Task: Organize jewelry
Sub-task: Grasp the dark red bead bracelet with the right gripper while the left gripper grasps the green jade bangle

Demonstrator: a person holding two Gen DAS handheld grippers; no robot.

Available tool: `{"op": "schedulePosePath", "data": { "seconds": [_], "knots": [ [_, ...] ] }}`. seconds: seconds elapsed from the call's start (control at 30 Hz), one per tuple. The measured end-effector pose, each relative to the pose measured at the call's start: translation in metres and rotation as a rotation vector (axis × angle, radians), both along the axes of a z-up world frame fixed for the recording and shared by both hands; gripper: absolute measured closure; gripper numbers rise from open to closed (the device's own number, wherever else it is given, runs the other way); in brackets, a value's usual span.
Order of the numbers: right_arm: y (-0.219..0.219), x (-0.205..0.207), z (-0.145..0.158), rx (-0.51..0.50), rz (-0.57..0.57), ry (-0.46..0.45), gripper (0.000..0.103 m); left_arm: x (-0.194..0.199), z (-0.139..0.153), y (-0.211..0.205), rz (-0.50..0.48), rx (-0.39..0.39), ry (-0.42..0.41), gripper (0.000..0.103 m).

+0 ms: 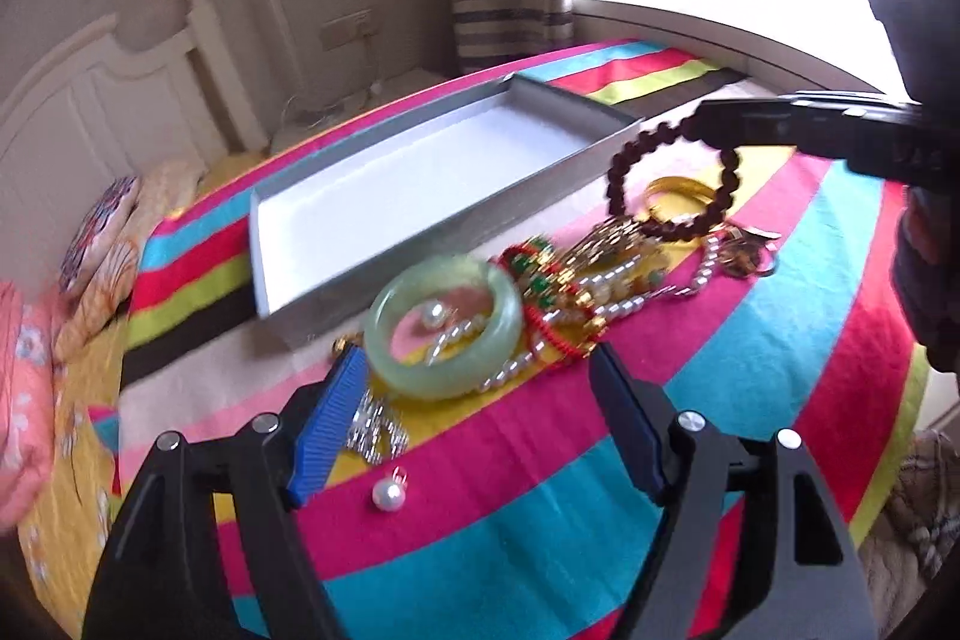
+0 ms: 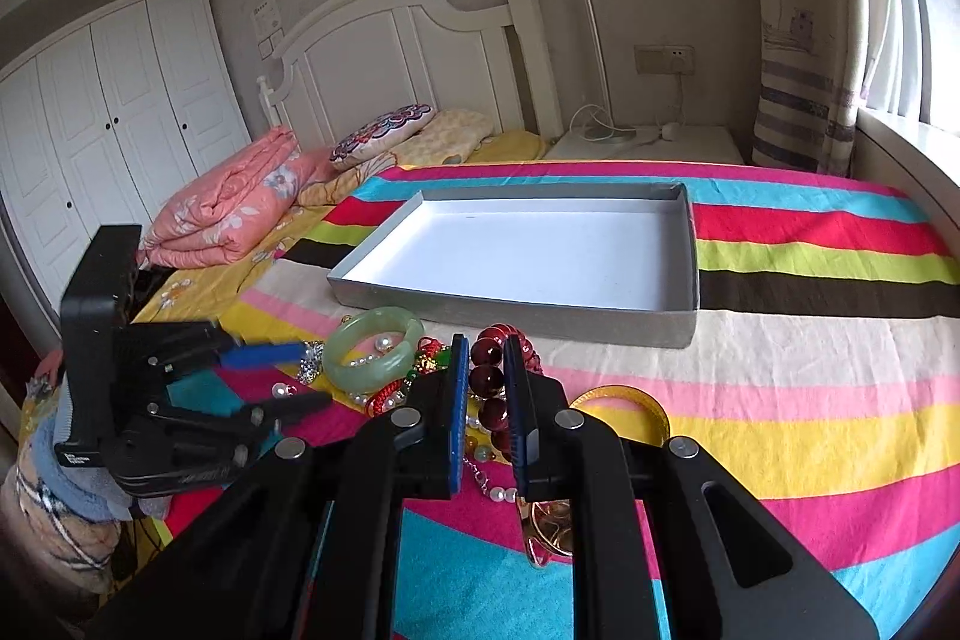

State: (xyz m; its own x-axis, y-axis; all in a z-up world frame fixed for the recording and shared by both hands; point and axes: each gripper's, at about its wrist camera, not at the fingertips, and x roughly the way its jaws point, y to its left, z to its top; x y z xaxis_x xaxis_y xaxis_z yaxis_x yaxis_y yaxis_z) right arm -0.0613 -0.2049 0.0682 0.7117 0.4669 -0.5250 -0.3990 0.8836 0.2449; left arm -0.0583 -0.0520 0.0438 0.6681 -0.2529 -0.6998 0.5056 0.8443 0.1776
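Brown bead bracelet (image 1: 672,184) hangs clamped in my right gripper (image 2: 486,388), lifted clear for the tray (image 2: 684,244); left gripper (image 1: 474,370) gapes empty over the jade bangle (image 1: 444,328).

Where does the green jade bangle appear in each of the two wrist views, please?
Left wrist view: green jade bangle lies at lower centre, just ahead of the open left tool.
Right wrist view: it sits left of centre, before the box's near wall.
Shared landmark: the grey box behind it.
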Motion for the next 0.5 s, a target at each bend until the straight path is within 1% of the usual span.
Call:
{"op": "schedulePosePath", "data": {
  "seconds": [0.03,0.07,0.1,0.17,0.23,0.27,0.3,0.37,0.43,0.5],
  "knots": [
    [-0.001,-0.001,0.0,0.005,0.001,-0.003,0.089,0.003,0.001,-0.002,-0.008,0.009,0.01,0.028],
    [-0.002,-0.002,0.001,0.008,0.003,-0.005,0.089,0.01,0.003,-0.006,-0.017,0.034,0.017,0.04],
    [-0.002,-0.003,0.001,0.012,0.005,-0.006,0.089,0.015,0.003,-0.01,-0.025,0.048,0.031,0.06],
    [-0.004,-0.003,0.001,0.02,0.007,-0.008,0.089,0.027,-0.003,-0.015,-0.043,0.064,0.082,0.081],
    [-0.007,-0.004,0.002,0.023,0.008,-0.011,0.089,0.036,-0.008,-0.022,-0.048,0.08,0.099,0.082],
    [-0.008,-0.004,0.002,0.025,0.006,-0.012,0.089,0.041,-0.011,-0.023,-0.051,0.074,0.124,0.082],
    [-0.01,-0.004,0.002,0.026,0.005,-0.012,0.089,0.047,-0.014,-0.024,-0.055,0.051,0.158,0.081],
    [-0.013,-0.004,0.002,0.03,0.0,-0.011,0.089,0.055,-0.018,-0.026,-0.051,0.021,0.2,0.081],
    [-0.015,-0.003,0.0,0.034,-0.001,-0.004,0.089,0.06,-0.022,-0.031,-0.05,0.02,0.214,0.082],
    [-0.015,-0.003,-0.003,0.037,0.002,-0.001,0.089,0.066,-0.026,-0.036,-0.03,0.035,0.233,0.082]
  ]
}}
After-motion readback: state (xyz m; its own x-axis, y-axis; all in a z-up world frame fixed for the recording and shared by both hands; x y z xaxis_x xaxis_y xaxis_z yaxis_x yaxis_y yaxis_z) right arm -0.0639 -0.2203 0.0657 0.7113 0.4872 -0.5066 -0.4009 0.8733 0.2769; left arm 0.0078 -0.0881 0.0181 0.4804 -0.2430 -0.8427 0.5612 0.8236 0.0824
